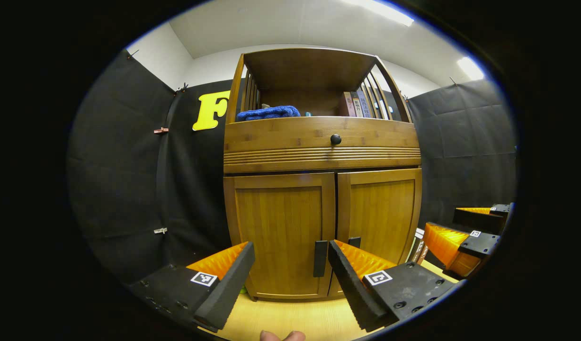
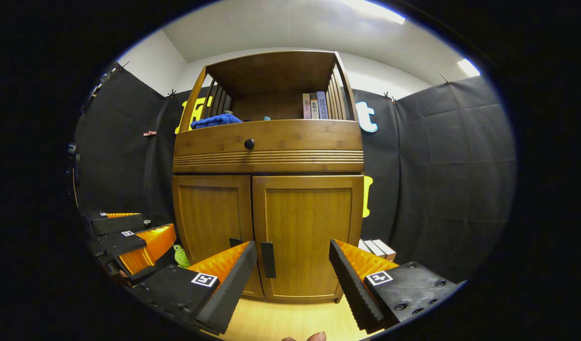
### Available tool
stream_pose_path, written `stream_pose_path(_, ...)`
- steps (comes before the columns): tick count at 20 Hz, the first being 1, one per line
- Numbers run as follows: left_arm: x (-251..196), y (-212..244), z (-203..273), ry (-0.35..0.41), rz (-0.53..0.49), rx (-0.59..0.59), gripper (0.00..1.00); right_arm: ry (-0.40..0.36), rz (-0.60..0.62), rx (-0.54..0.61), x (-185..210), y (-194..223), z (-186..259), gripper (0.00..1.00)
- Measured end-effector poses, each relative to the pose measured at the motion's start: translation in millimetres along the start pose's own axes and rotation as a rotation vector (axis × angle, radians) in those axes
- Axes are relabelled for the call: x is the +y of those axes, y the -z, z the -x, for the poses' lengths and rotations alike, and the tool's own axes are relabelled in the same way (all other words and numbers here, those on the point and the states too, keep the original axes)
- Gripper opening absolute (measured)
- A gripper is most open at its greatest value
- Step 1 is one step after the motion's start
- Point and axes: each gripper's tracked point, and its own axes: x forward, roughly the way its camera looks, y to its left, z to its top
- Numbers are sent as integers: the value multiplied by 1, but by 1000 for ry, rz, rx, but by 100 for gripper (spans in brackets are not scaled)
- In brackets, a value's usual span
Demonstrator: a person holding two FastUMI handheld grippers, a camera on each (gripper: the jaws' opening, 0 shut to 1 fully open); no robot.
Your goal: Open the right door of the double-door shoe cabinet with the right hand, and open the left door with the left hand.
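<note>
The left tongs are spread wide and hold nothing; between their fingers, farther off, stands the left door of the cabinet, with its dark upright handle just inside the right finger. The right tongs are likewise spread wide and empty, and they frame the right door, whose handle shows just beside their left finger. Neither pair touches the cabinet. Both doors are shut, meeting at the middle. In the left gripper view the right tongs appear at the right edge; in the right gripper view the left tongs appear at the left edge.

Above the doors runs a drawer front with a dark knob. On the open shelf over it lie a blue cloth at the left and some books standing at the right. The cabinet stands on a pale wooden floor. A small green toy sits by its left foot, and flat boxes lie by its right side.
</note>
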Motion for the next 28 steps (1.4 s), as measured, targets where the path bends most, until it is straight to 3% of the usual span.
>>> stream_pose_path(8, 18, 12, 2, -3, -19, -2, 97, -36, -41, -3, 26, 43, -59, 98)
stream_pose_path(11, 24, 20, 0, 8, -23, 13, 97, -49, -68, 46, 38, 74, -87, 100)
stream_pose_path(13, 28, 24, -1, 12, -21, 22, 97, -48, -75, 98, 44, 96, -110, 94)
stream_pose_path(16, 29, 27, -1, 9, -16, 33, 97, -54, -62, 167, 51, 126, -140, 98)
stream_pose_path(22, 55, 37, 0, -9, -11, 52, 96, -22, 3, 197, 59, 149, -184, 96)
stream_pose_path(23, 58, 37, 0, -15, -22, 52, 97, -8, 19, 192, 54, 149, -191, 84)
stream_pose_path(24, 60, 40, -1, -19, -29, 54, 98, 2, 19, 190, 52, 150, -195, 83)
stream_pose_path(25, 62, 41, -1, -20, -30, 56, 97, 16, 7, 203, 51, 153, -197, 70)
stream_pose_path(26, 63, 43, 0, -21, -26, 61, 97, 25, -6, 219, 51, 156, -199, 65)
stream_pose_path(27, 64, 45, 0, -23, -21, 66, 96, 11, -18, 228, 55, 158, -203, 48)
stream_pose_path(28, 64, 45, -1, -25, -18, 70, 97, 4, -12, 252, 56, 158, -200, 49)
